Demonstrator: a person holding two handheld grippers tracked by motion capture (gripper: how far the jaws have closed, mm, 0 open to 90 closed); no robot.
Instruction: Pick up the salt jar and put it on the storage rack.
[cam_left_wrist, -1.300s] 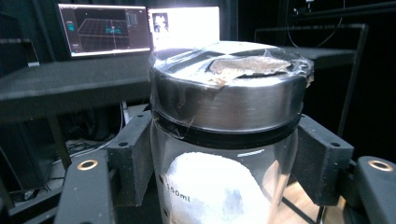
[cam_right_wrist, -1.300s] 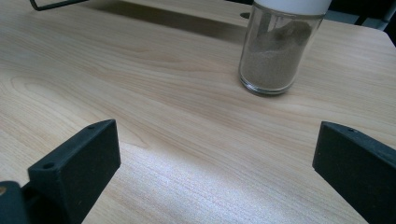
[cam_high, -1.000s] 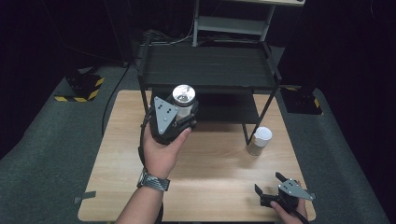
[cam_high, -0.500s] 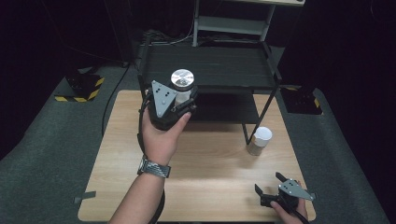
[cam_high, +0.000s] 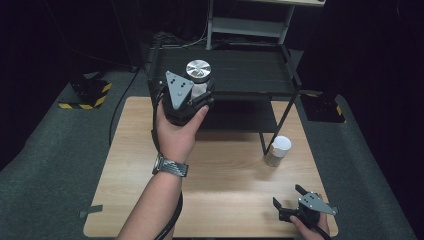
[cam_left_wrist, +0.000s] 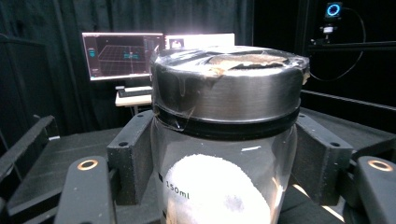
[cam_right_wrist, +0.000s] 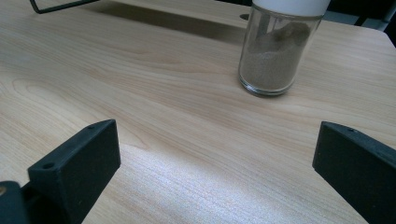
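My left gripper (cam_high: 196, 95) is shut on a glass jar with a silver metal lid (cam_high: 198, 70), held upright over the front left of the black rack's top shelf (cam_high: 250, 75). In the left gripper view the jar (cam_left_wrist: 226, 140) sits between both jaws, marked 150ml, with white powder inside. My right gripper (cam_high: 289, 196) rests open near the table's front right corner. Ahead of it in the right gripper view stands a white-capped glass jar (cam_right_wrist: 275, 51) of brownish powder, apart from the jaws. That same jar (cam_high: 277, 150) stands by the rack's front right leg.
The black two-shelf rack (cam_high: 280, 107) stands on the far half of the wooden table (cam_high: 225, 200). A grey metal stand (cam_high: 250, 25) rises behind it. Monitors (cam_left_wrist: 123, 53) glow in the dark background. Yellow-black floor blocks (cam_high: 85, 92) lie left.
The left hand has carried the silver-lidded jar up and away from the person, from in front of the rack to over its top shelf. The right gripper has stayed still.
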